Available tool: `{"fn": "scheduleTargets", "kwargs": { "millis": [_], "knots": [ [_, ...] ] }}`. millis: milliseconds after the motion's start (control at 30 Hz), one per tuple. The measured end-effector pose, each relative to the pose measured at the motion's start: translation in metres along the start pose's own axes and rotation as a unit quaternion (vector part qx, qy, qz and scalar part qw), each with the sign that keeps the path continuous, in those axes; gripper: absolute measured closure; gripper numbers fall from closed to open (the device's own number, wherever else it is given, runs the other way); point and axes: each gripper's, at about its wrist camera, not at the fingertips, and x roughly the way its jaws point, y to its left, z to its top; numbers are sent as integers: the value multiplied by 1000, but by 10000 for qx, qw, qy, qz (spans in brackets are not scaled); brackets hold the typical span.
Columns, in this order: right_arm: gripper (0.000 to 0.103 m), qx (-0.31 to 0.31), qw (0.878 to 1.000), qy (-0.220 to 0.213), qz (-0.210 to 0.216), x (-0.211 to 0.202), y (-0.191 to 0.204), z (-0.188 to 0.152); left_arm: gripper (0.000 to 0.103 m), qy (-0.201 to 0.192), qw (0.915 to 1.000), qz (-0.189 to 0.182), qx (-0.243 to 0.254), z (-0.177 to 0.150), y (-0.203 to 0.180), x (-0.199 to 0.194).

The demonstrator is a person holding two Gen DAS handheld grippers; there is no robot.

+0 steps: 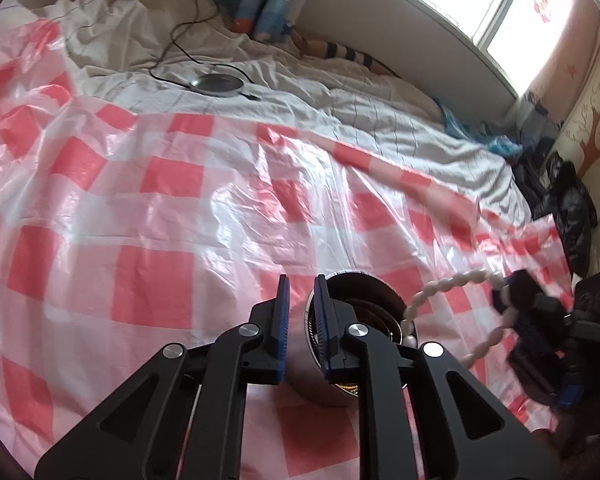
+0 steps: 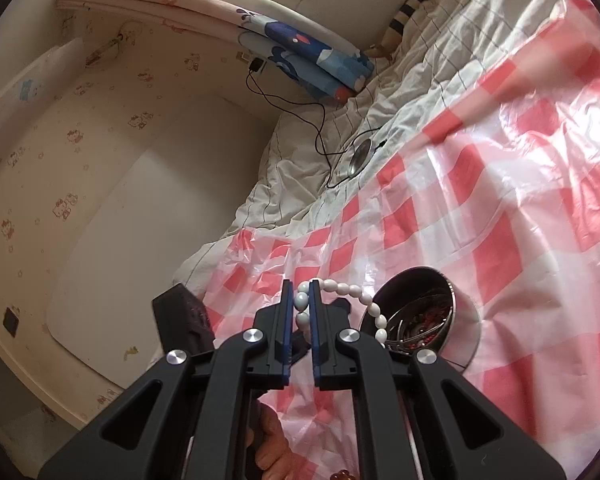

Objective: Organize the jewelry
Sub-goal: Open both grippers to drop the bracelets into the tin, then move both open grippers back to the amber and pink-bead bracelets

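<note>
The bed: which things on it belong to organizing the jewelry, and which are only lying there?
Belong to the job:
- white bead bracelet, pinched in the right tool
- metal bowl with other jewelry inside
- left tool, astride the bowl rim

Only lying about:
- round silver device with black cable
- blue patterned roll
- checkered plastic sheet

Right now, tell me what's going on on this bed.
A person is sorting jewelry with handheld tongs over a red-checked plastic sheet. The right tongs are clamped on a white bead bracelet, holding it at the rim of a metal bowl that already holds other jewelry. The left tongs straddle the bowl's near rim, slightly open, not gripping it.
</note>
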Motion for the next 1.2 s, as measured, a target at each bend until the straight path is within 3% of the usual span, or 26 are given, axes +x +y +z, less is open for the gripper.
{"fn": "scheduleTargets", "kwargs": {
  "millis": [33, 133, 200, 233, 267, 367, 467, 533, 633, 900, 1200],
  "knots": [
    [95, 29, 9998, 49, -189, 7, -4, 0, 82, -88, 9999, -10, -108, 3, 6, -6],
    [94, -231, 9887, 100, -1480, 18, -17, -3, 73, -179, 9994, -20, -301, 2, 20, -22],
    [92, -305, 9826, 24, -1834, 10, -21, -6, 70, -90, 9994, -21, -334, -3, 27, -26],
    [82, -353, 9806, -40, -1928, 3, -20, -8, 70, -50, 9994, -1, -341, -7, 30, -28],
    [69, -379, 9795, -117, -1974, -5, -19, -10, 68, -5, 9994, 14, -347, -12, 32, -31],
    [64, -443, 9783, -224, -2010, -31, -12, -27, 64, 156, 9995, 18, -285, -31, 37, -42],
    [53, -613, 9745, -57, -2156, -53, -5, -53, 61, 299, 9994, 113, -122, -56, 39, -56],
    [52, -667, 9725, 35, -2231, -66, 1, -65, 59, 419, 9990, 154, 51, -73, 36, -65],
    [35, -738, 9709, 47, -2277, -85, 11, -85, 56, 488, 9975, 304, 413, -96, 29, -82],
    [30, -1330, 9560, 587, -2550, -96, 36, -142, 50, 470, 9927, 557, 959, -130, 20, -113],
    [26, -1522, 9486, 999, -2590, -80, 41, -162, 48, 415, 9891, 835, 1136, -134, 27, -120]
  ]
}}
